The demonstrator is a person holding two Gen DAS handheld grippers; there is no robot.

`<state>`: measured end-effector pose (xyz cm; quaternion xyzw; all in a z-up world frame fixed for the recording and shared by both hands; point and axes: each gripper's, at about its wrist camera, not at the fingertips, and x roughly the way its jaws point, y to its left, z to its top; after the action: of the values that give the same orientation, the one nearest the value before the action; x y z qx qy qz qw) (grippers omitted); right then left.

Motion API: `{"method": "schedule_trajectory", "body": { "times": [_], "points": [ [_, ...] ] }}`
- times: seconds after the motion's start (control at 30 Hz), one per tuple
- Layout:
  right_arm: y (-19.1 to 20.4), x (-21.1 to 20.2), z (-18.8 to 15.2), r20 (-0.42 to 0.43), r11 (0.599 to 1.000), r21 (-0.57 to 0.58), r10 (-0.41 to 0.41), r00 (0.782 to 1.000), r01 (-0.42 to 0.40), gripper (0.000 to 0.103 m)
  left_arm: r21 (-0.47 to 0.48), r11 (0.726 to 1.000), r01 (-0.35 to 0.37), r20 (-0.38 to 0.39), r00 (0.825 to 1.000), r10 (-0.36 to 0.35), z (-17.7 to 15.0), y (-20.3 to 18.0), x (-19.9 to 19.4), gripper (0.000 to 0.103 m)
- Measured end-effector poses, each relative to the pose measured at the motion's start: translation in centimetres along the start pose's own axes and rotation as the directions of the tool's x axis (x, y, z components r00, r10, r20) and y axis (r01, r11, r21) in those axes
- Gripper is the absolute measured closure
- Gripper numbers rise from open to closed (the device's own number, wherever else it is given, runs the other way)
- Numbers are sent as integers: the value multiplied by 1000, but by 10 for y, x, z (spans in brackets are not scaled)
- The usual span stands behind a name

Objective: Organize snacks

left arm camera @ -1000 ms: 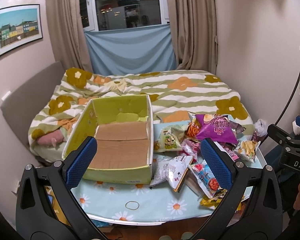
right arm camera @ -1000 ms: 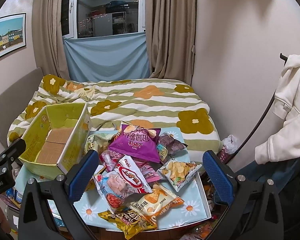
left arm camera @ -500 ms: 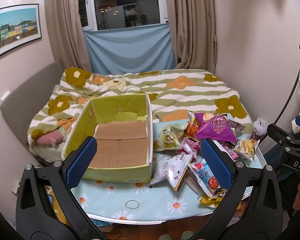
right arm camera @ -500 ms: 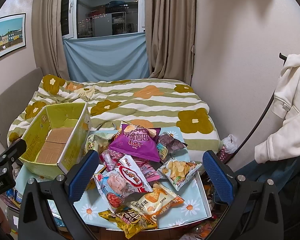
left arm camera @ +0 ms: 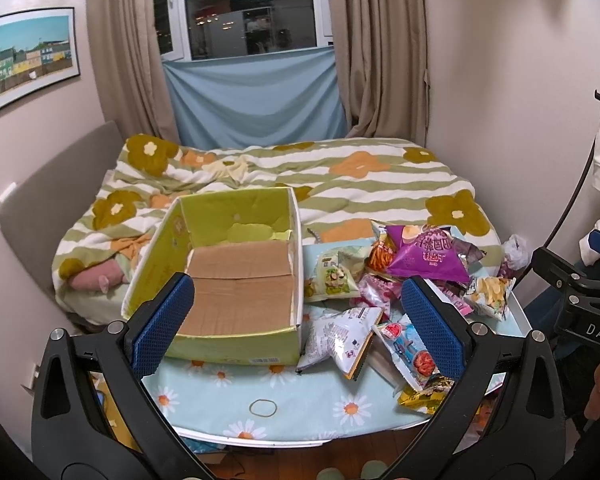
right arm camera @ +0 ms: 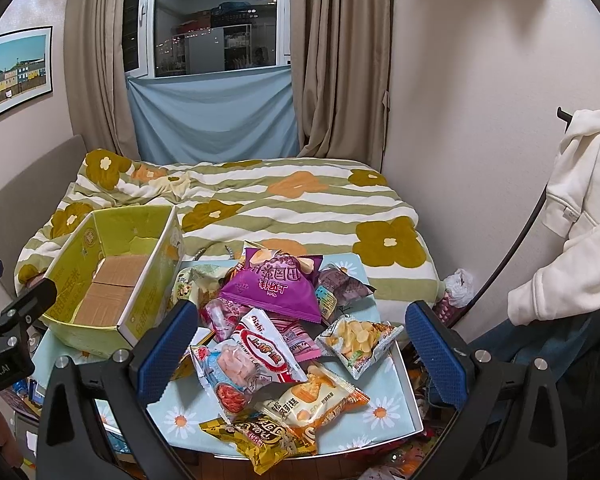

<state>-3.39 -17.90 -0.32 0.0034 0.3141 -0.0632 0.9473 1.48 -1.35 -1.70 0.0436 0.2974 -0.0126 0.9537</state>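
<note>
The left gripper [left arm camera: 298,322] is hovering wide open, holding nothing, above the near edge of the table [left arm camera: 220,396]. The box [left arm camera: 236,276] is lying beyond its left finger; the snack pile [left arm camera: 404,280] is sitting beyond its right finger, just beside the box. The right gripper [right arm camera: 302,344] is also gaping wide and gripping nothing, its fingers framing the pile, with the purple bag [right arm camera: 274,286] lying on top at the far side and the yellow bag [right arm camera: 260,438] overhanging the near edge.
</note>
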Motion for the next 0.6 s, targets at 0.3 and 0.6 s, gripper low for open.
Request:
{"method": "schedule_trajectory", "body": {
  "times": [0.3, 0.6],
  "points": [
    [-1, 0, -1, -1, 1000, 2, 2, 1000, -2, 0, 0, 1000, -2, -1, 1000, 2, 1, 0, 0, 0],
    [-4, -1, 0, 0, 1000, 3, -12, 1000, 12, 0, -8, 1000, 26, -32, 999, -27, 1, 2, 1, 0]
  ]
}}
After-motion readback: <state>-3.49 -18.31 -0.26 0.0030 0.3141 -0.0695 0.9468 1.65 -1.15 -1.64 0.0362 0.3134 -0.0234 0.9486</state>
